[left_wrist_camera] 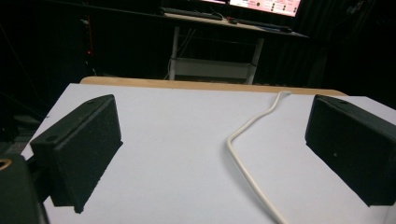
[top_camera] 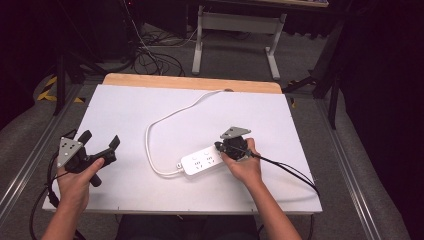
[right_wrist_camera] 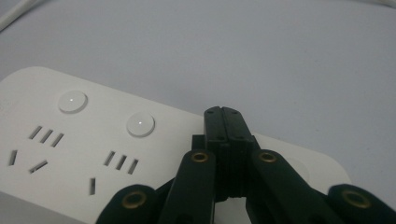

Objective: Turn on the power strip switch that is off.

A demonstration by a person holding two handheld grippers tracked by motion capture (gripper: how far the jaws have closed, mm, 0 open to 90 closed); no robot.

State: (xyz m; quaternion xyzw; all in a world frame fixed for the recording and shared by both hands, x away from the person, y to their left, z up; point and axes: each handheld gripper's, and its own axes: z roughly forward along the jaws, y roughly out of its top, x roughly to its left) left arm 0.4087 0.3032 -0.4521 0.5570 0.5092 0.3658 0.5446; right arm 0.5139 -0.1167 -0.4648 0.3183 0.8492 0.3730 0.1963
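Currently right tool (right_wrist_camera: 225, 122), jaws pressed together, tips down on the white plastic power strip (top_camera: 201, 161) mid-table, likely pressing a round switch button (right_wrist_camera: 140, 124). Left tool (top_camera: 98, 145) idle, jaws apart, at table's left edge. Next: lift off, check the switch.

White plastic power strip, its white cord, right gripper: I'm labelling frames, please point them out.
White plastic power strip (top_camera: 200, 161): high view, socket face.
White cord (left_wrist_camera: 247, 175): left gripper view, mid-run.
Right gripper (right_wrist_camera: 226, 116): right gripper view, closed jaw tips.
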